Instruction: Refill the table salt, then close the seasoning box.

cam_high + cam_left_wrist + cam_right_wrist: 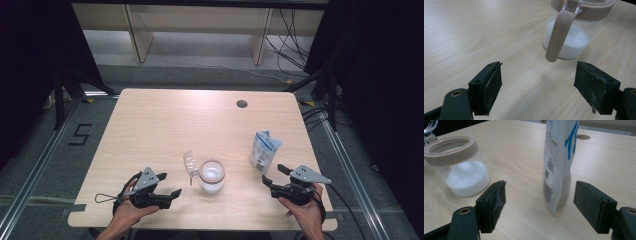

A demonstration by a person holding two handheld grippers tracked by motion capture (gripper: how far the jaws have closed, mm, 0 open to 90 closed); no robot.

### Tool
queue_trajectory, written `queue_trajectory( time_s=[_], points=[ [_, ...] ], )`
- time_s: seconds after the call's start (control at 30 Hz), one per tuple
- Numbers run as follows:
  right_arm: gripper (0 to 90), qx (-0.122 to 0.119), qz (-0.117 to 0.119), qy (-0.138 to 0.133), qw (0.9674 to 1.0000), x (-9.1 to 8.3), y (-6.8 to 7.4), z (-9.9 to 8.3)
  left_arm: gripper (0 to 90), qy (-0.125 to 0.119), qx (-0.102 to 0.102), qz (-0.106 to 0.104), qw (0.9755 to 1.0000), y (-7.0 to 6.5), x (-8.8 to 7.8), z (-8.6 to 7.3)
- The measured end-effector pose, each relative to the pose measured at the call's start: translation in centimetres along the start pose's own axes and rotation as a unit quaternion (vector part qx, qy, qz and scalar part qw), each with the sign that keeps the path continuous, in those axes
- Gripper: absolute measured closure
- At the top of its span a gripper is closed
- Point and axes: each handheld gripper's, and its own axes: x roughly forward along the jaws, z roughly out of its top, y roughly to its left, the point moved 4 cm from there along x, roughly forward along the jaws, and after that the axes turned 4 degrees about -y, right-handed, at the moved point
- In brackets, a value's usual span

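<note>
A clear jar (212, 176) with a beige rim holds white powder and stands at the table's near middle. Its clear lid (190, 164) is flipped open to the left. A white and blue bag (265, 150) stands upright to the right of it. My left gripper (170, 184) is open, left of the jar, with nothing between its pads. In the left gripper view the jar (569, 42) stands just ahead of the open left gripper (539, 82), a beige tab (559, 35) hanging down its side. My right gripper (540, 202) is open, the bag (559, 165) close ahead between its jaws' lines, untouched.
The light wooden table (165, 120) has a round cable hole (242, 104) at the back right. Dark curtains and stand legs flank the table. Cables lie on the floor at the back right. In the right gripper view the jar (464, 175) stands left of the bag.
</note>
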Motion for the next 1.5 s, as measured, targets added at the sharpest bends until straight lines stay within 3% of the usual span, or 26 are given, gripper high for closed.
queue_trajectory(
  time_s=[0.1, 0.17, 0.2, 0.23, 0.27, 0.37, 0.5, 0.63, 0.67, 0.7, 0.83, 0.93, 0.97, 1.0, 1.03, 1.07, 1.1, 1.2, 1.33, 1.4, 1.5],
  points=[
    [26.6, 0.017, 0.002, 0.015, 0.9997, -0.4, 0.3, -0.2, 21.5, -0.001, -0.004, 0.002, 1.0, 0.0, 0.0, 0.0],
    [26.4, 0.003, 0.0, 0.008, 1.0, -0.5, 0.1, -0.3, 21.6, 0.0, -0.003, 0.003, 1.0, 0.0, 0.0, 0.0],
    [26.3, 0.025, 0.002, 0.013, 0.9996, -0.6, 0.4, -0.4, 21.5, 0.001, 0.0, -0.001, 1.0, 0.1, 0.0, 0.0],
    [26.4, 0.011, 0.002, 0.009, 0.9999, -0.6, 0.1, -0.4, 21.5, 0.001, 0.0, -0.002, 1.0, 0.0, 0.0, 0.0],
    [26.3, 0.021, 0.001, 0.014, 0.9997, -0.7, 0.3, -0.5, 21.5, 0.0, 0.0, -0.002, 1.0, 0.0, 0.0, 0.0],
    [26.3, 0.014, 0.003, 0.016, 0.9998, -0.7, 0.1, -0.7, 21.6, -0.003, -0.008, 0.001, 1.0, 0.0, 0.0, 0.0],
    [26.4, 0.024, 0.002, 0.026, 0.9994, -0.9, 0.3, -0.9, 21.6, 0.0, -0.003, 0.003, 1.0, 0.0, 0.0, 0.1],
    [26.3, 0.011, 0.006, 0.028, 0.9995, -0.9, 0.3, -1.0, 21.7, -0.003, 0.0, 0.0, 1.0, -0.1, 0.0, 0.2],
    [26.3, 0.026, 0.003, 0.031, 0.9992, -1.0, 0.6, -1.1, 21.7, -0.004, -0.001, -0.003, 1.0, -0.1, 0.0, 0.1],
    [26.2, 0.01, 0.008, 0.028, 0.9995, -0.9, 0.4, -1.1, 21.7, -0.006, -0.001, -0.003, 1.0, -0.1, -0.1, 0.1],
    [26.1, 0.018, 0.006, 0.037, 0.9991, -1.1, 1.1, -1.3, 21.8, -0.008, -0.017, -0.006, 0.9998, 0.0, -0.2, 0.2],
    [26.0, 0.008, 0.011, 0.043, 0.999, -1.4, 1.3, -1.6, 22.0, -0.012, -0.021, -0.004, 0.9997, 0.0, -0.3, 0.4],
    [26.0, 0.021, 0.007, 0.046, 0.9987, -1.6, 1.6, -1.6, 22.1, -0.011, -0.024, -0.003, 0.9997, 0.0, -0.4, 0.5],
    [26.0, 0.015, 0.008, 0.042, 0.999, -1.7, 1.5, -1.7, 22.2, -0.013, -0.021, 0.002, 0.9997, 0.0, -0.4, 0.6],
    [26.0, 0.026, 0.005, 0.043, 0.9987, -2.0, 1.7, -1.7, 22.3, -0.013, -0.021, 0.004, 0.9997, -0.1, -0.4, 0.7],
    [26.0, 0.014, 0.007, 0.038, 0.9991, -2.1, 1.4, -1.7, 22.8, -0.013, -0.022, 0.005, 0.9997, -0.1, -0.5, 0.7],
    [26.0, 0.021, 0.005, 0.041, 0.9989, -2.3, 1.6, -1.8, 23.2, -0.015, -0.019, 0.001, 0.9997, -0.1, -0.4, 0.8],
    [26.1, 0.013, 0.003, 0.038, 0.9992, -2.6, 1.5, -1.9, 24.1, -0.017, -0.03, 0.007, 0.9994, -0.1, -0.5, 1.0],
    [26.2, 0.008, 0.002, 0.041, 0.9991, -2.8, 1.5, -2.0, 27.8, -0.026, -0.028, 0.008, 0.9992, -0.1, -0.8, 1.7],
    [26.2, 0.021, 0.001, 0.043, 0.9989, -2.9, 1.8, -2.1, 29.6, -0.03, -0.03, 0.005, 0.9991, -0.1, -0.8, 1.9],
    [26.2, 0.013, 0.003, 0.041, 0.9991, -2.9, 1.7, -2.1, 33.0, -0.031, -0.035, 0.004, 0.9989, -0.3, -0.9, 2.2]
  ],
)
